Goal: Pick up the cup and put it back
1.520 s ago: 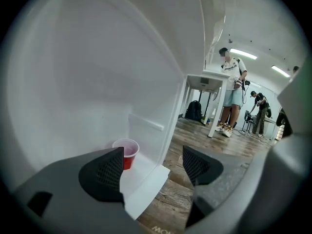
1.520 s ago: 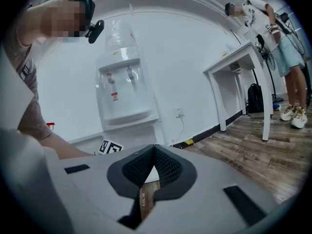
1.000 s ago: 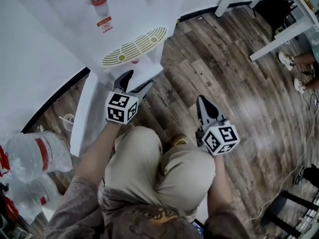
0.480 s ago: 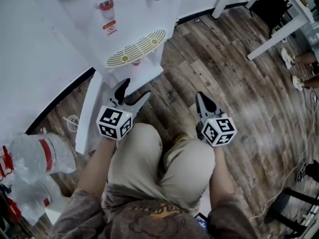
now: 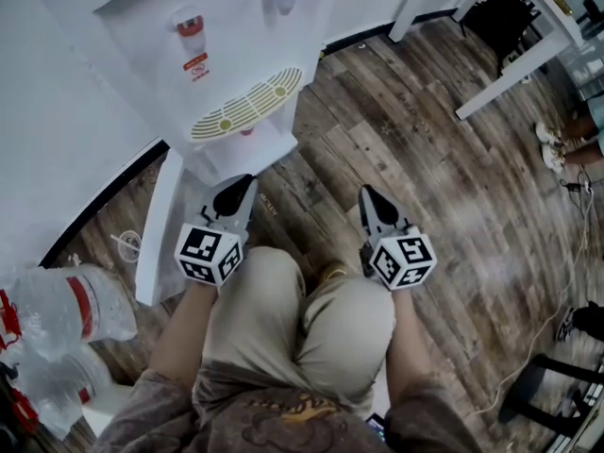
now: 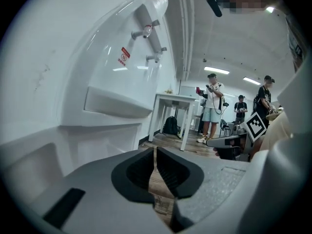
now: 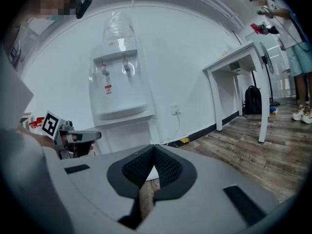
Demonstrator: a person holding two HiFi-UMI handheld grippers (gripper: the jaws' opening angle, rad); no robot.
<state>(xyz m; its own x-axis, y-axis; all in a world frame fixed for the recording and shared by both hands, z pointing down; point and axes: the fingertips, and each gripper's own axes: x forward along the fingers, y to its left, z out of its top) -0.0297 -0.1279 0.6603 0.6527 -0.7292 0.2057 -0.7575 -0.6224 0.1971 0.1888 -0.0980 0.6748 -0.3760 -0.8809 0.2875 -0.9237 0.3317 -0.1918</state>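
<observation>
A white water dispenser (image 5: 226, 55) with a slotted drip tray (image 5: 241, 109) stands in front of my knees. A small red thing (image 5: 247, 130) shows just under the tray; I cannot tell what it is. A round clear cup with a straw (image 5: 125, 245) sits on the floor left of the dispenser. My left gripper (image 5: 238, 187) hovers low before the dispenser's base, its jaws closing with tips together (image 6: 155, 150) and nothing between them. My right gripper (image 5: 366, 196) hangs over the wood floor, shut and empty (image 7: 155, 147).
Large water bottles (image 5: 66, 300) lie at the lower left. A white table (image 5: 510, 64) and a black backpack (image 5: 500, 12) are at the upper right. Several people (image 6: 212, 106) stand across the room. A cable (image 5: 557, 300) trails over the floor on the right.
The left gripper's jaws were spread wide in both earlier frames and have come together. Both grippers have shifted slightly back toward my knees.
</observation>
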